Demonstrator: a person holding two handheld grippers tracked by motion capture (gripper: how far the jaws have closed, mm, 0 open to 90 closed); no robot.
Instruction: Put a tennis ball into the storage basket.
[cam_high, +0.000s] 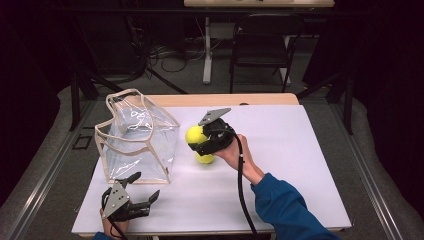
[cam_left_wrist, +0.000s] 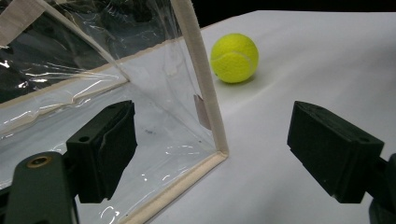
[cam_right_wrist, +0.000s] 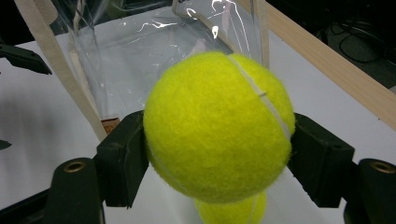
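Right gripper (cam_high: 196, 141): carried mid-table on a blue-sleeved forearm reaching in from the lower right, jaws pointed left toward the clear bag (cam_high: 136, 137). Jaws are clamped on a tennis ball (cam_high: 194, 134), which is held clear of the white tabletop (cam_high: 280, 165). A second ball (cam_high: 205, 158) is seen below it, apparently resting on the table.

Left gripper (cam_high: 143, 187): held low at the near left edge, jaws spread wide and empty, aimed at the bag's near corner, just beside it.
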